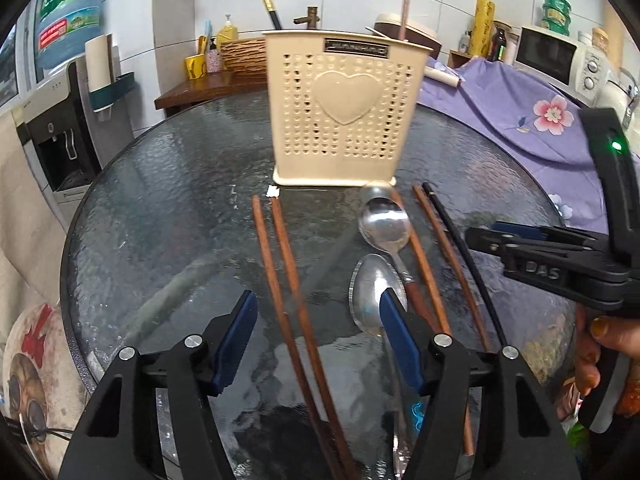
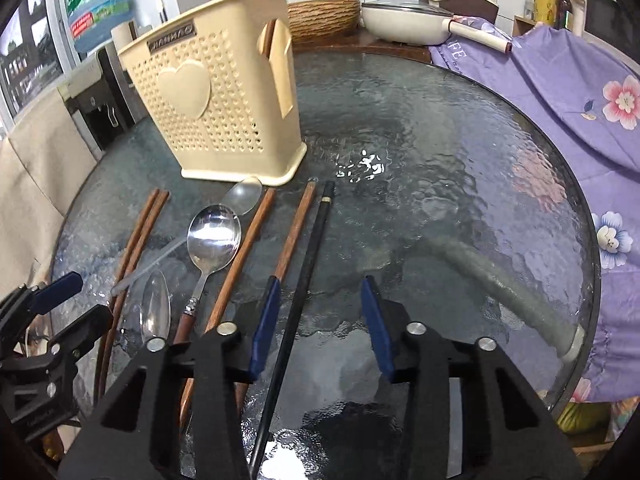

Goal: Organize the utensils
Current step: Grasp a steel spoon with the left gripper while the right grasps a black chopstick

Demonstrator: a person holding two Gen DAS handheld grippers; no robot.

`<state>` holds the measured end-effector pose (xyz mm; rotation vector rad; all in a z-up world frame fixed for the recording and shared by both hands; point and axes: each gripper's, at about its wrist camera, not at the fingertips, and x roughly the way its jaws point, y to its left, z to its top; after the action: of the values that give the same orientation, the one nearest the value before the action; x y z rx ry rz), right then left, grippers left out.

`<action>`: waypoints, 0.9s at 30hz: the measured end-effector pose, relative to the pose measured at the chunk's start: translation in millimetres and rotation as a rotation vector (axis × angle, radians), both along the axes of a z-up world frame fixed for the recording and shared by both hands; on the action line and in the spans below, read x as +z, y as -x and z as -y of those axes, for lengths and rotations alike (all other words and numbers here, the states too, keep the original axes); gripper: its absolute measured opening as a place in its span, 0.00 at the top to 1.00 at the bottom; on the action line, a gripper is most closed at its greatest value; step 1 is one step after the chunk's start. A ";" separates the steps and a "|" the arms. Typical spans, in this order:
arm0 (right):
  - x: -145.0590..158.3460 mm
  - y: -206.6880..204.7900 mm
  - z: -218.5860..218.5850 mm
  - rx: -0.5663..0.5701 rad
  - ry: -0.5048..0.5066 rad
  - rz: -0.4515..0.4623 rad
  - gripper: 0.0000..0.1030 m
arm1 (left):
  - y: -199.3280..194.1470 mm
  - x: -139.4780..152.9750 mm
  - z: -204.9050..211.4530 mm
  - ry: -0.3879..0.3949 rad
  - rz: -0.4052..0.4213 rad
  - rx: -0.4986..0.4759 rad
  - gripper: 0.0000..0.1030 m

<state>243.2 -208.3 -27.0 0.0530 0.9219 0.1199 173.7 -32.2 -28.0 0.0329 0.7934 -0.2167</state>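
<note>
A cream perforated utensil holder (image 1: 342, 110) with a heart stands on the round glass table (image 1: 168, 216); it holds a black chopstick and a brown one. In front lie a pair of brown chopsticks (image 1: 280, 264), a steel spoon (image 1: 385, 225) with a wooden handle, a clear plastic spoon (image 1: 370, 292), two more brown chopsticks (image 1: 422, 264) and a black chopstick (image 1: 466, 252). My left gripper (image 1: 318, 334) is open above the brown pair. My right gripper (image 2: 320, 320) is open around the black chopstick (image 2: 310, 264), and also shows in the left wrist view (image 1: 480, 234).
A purple flowered cloth (image 2: 560, 92) covers the right side past the table. A water dispenser (image 1: 60, 136) stands left. A pan (image 2: 404, 20), a woven basket (image 2: 320, 14) and a microwave (image 1: 560, 56) sit behind. The holder (image 2: 224, 100) is close to the utensils.
</note>
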 end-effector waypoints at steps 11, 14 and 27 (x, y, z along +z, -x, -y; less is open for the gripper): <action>-9.3 -3.3 -10.1 0.016 0.042 -0.045 0.67 | 5.4 -11.1 27.7 -0.061 -0.045 -0.077 0.40; -8.9 -3.2 -9.8 0.020 0.046 -0.049 0.68 | 5.6 -15.9 31.0 -0.081 -0.064 -0.083 0.40; -7.2 -11.1 -5.7 0.027 0.050 -0.044 0.68 | -8.3 -23.0 43.8 -0.114 -0.082 -0.084 0.49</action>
<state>254.3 -202.5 -34.2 -0.0032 0.9690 0.1205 182.0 -76.0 -51.0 0.1665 0.8865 -0.2535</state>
